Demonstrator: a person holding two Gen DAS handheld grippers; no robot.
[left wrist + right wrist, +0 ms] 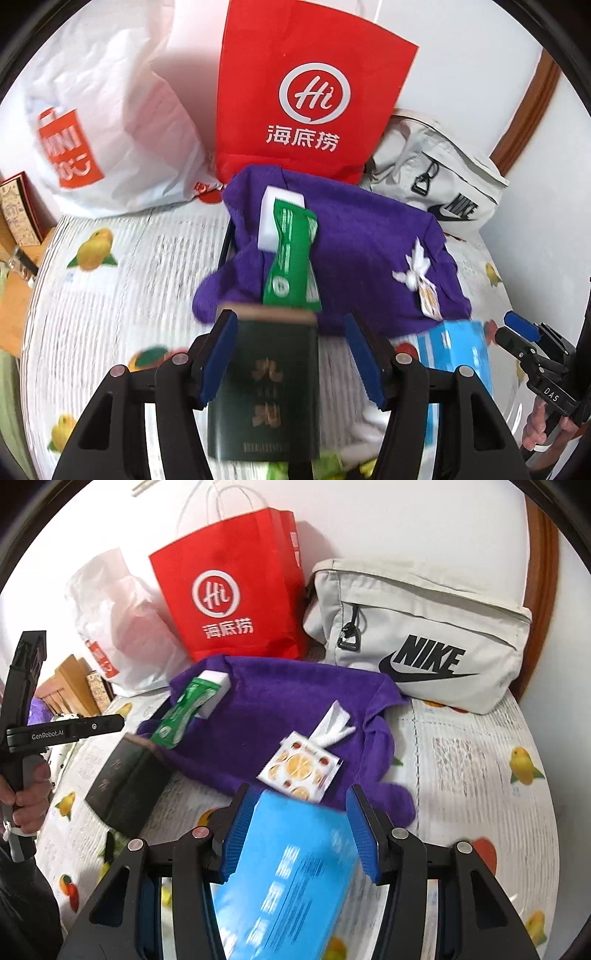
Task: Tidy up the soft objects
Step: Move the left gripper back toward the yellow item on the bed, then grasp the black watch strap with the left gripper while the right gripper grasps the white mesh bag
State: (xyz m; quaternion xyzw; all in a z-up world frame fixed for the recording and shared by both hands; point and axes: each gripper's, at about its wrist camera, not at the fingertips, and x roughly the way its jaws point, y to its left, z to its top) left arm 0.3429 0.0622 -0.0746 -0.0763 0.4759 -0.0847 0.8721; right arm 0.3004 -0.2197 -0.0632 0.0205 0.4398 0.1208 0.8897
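A purple towel lies crumpled on the fruit-print sheet. On it rest a white sponge, a green sachet, an orange-patterned packet and a white tissue twist. My left gripper hangs open over a dark green box; its right pad stands clear of the box. My right gripper is over a blue box that lies blurred between its jaws, and I see no pad pressing on it. Each view shows the other gripper at its edge.
Against the wall stand a red paper bag, a white plastic bag and a grey Nike bag. Wooden furniture borders the bed on the left. A hand grips the left tool's handle.
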